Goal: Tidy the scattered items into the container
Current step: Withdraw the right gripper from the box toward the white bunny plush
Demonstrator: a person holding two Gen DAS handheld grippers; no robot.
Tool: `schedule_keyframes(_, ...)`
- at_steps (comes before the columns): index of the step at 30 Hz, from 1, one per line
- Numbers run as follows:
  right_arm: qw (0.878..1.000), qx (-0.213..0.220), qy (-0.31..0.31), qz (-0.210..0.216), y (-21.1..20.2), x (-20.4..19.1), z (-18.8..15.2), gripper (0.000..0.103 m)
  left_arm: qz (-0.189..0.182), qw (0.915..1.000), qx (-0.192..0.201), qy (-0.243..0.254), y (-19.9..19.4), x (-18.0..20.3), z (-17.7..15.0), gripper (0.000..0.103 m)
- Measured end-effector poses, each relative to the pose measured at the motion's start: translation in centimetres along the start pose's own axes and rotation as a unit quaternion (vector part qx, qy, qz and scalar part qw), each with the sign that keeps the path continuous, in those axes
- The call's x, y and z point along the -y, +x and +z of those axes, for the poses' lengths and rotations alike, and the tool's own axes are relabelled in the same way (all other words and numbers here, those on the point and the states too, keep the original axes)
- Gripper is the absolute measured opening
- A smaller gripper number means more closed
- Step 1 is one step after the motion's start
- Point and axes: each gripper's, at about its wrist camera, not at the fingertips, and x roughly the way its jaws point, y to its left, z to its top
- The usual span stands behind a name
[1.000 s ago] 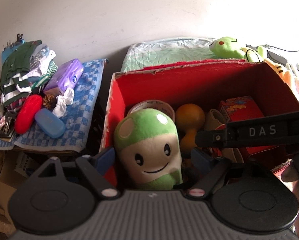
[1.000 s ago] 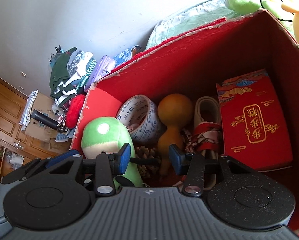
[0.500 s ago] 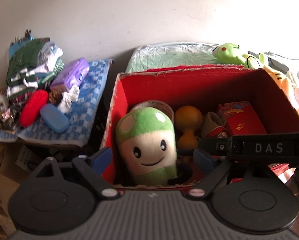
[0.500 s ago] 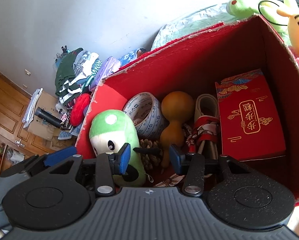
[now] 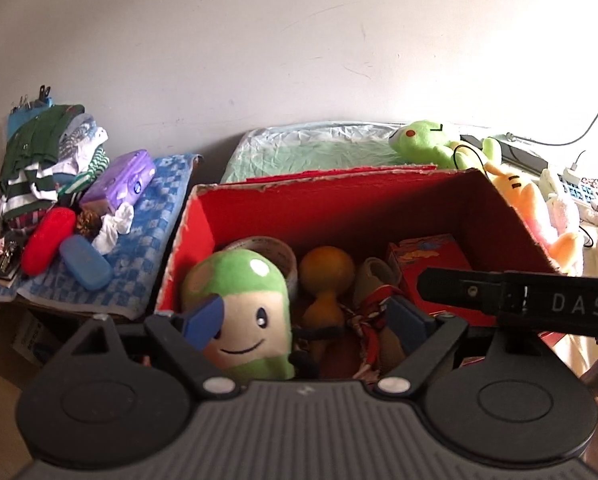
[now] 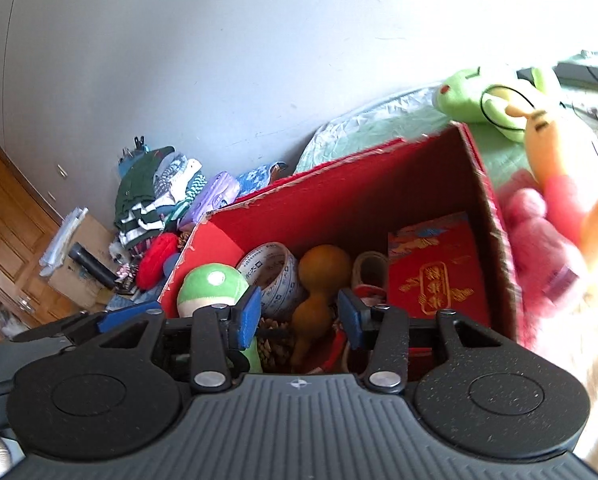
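Observation:
The red cardboard box (image 5: 339,200) stands open and holds a green mushroom plush (image 5: 251,308), a tape roll (image 5: 275,248), an orange gourd (image 5: 325,276) and a red packet (image 5: 427,264). My left gripper (image 5: 305,320) hovers over the box's near edge. Its jaws are wide and closing slightly, pressing on nothing; the plush lies below them in the box. My right gripper (image 6: 299,316) is open and empty above the same box (image 6: 359,200), with the gourd (image 6: 319,276) seen through its gap. A black bar marked DAS (image 5: 519,300) crosses the left wrist view at right.
Left of the box, a blue checked cloth (image 5: 147,264) carries a purple pack (image 5: 119,184), a red case (image 5: 45,240), a blue case (image 5: 85,268), a pine cone (image 5: 87,220) and folded clothes (image 5: 47,164). A green plush (image 5: 427,144), a yellow plush (image 5: 527,200) and a pink plush (image 6: 539,240) lie right of it.
Both grippers have drawn back and up from the box, so more wall shows above it. The mushroom plush stays in the box. The right view has swung right, bringing the pink plush in.

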Motion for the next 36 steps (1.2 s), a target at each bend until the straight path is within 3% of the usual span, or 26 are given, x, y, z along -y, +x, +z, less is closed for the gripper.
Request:
schedule_keyframes(6, 0.998, 0.033, 0.011, 0.047, -2.8, 1.8, 0.7, 0.048, -0.020, 0.9995, 0.024, -0.010, -1.7, 2.6, 0.8, 0.085)
schedule_keyframes(10, 0.996, 0.057, 0.034, 0.064, -5.8, 5.1, 1.5, 0.049, -0.047, 0.9982, 0.033, -0.017, -2.5, 5.5, 1.9, 0.085)
schedule_keyframes(12, 0.994, 0.077, 0.052, 0.049, -7.7, 7.7, 1.6, 0.055, -0.070, 0.9970, 0.032, -0.007, -2.7, 7.4, 2.2, 0.086)
schedule_keyframes(17, 0.985, 0.100, 0.135, -0.027, -11.5, 15.7, 1.3, 0.056, -0.118, 0.9903, 0.042, 0.060, -3.3, 13.6, 2.5, 0.087)
schedule_keyframes(21, 0.972, 0.112, 0.185, -0.090, -15.0, 21.0, 0.7, 0.056, -0.178, 0.9791, 0.021, 0.096, -1.9, 19.0, 2.6, 0.087)
schedule_keyframes(26, 0.959, 0.120, 0.220, -0.132, -18.0, 26.0, 0.8, 0.056, -0.243, 0.9613, -0.011, 0.130, 1.0, 25.7, 3.0, 0.087)
schedule_keyframes(33, 0.945, 0.125, 0.250, -0.171, -19.4, 31.6, 3.5, 0.056, -0.291, 0.9459, -0.065, 0.129, 5.4, 33.3, 4.0, 0.086)
schedule_keyframes(36, 0.941, 0.113, 0.260, -0.186, -19.0, 33.6, 5.2, 0.056, -0.298, 0.9442, -0.093, 0.104, 7.4, 35.3, 4.7, 0.084)
